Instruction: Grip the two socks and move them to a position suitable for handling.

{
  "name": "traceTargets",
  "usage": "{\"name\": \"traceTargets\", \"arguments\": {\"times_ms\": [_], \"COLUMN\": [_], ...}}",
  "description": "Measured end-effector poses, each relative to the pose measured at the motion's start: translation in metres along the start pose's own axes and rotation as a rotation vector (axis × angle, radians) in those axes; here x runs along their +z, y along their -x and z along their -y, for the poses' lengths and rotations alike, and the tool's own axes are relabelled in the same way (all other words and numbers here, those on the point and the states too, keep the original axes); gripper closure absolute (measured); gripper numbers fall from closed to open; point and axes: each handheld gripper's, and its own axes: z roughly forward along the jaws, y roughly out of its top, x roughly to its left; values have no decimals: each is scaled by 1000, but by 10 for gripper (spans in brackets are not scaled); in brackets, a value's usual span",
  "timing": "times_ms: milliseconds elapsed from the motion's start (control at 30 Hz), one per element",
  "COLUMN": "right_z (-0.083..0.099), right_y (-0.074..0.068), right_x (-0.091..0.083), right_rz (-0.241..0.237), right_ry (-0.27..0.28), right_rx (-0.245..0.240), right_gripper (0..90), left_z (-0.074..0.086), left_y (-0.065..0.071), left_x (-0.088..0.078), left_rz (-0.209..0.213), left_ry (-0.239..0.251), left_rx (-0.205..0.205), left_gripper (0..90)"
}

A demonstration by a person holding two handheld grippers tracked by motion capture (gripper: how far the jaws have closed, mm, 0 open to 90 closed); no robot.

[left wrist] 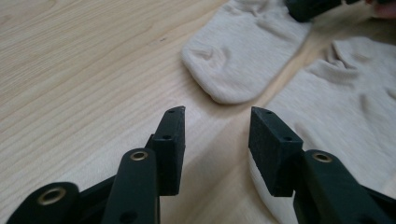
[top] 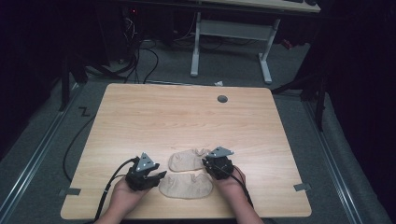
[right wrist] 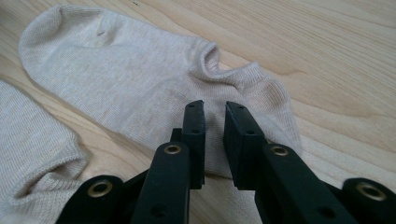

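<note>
Both hands grip tools at the table's [top: 140, 107] six o'clock edge. Left gripper [top: 161, 175], jaws spread, is just beside the near sock [top: 187, 186]. Right gripper [top: 205, 162], jaws nearly closed around nothing, hovers over the far sock [top: 184, 160]. Grey grommet [top: 222, 99] lies at twelve o'clock.

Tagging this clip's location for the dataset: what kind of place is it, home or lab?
Most likely a lab or data-collection room, not a home: a bare wooden table with a cable grommet, loose cables trailing over grey carpet, and a white-framed desk behind, all in dim surroundings. Two beige socks lie as props.
</note>
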Motion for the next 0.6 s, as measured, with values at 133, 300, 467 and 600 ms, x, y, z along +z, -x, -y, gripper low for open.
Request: {"name": "traceTargets", "arguments": {"times_ms": [133, 300, 467, 600], "right_z": [-3, 4, 6, 9], "right_y": [4, 25, 24, 21], "right_x": [-13, -14, -11, -7], "right_rz": [21, 41, 25, 7], "right_ry": [64, 42, 25, 4], "right_rx": [-8, 43, 19, 7], "right_gripper": [794, 876, 876, 874], "left_z": [-7, -19, -26, -25], "left_y": [1, -1, 0, -7], "left_x": [8, 24, 41, 49], "left_rz": [-19, 10, -35, -82], "left_ry": [14, 14, -20, -28], "left_rx": [21, 13, 51, 49], "left_gripper": [545, 590, 623, 638]}}
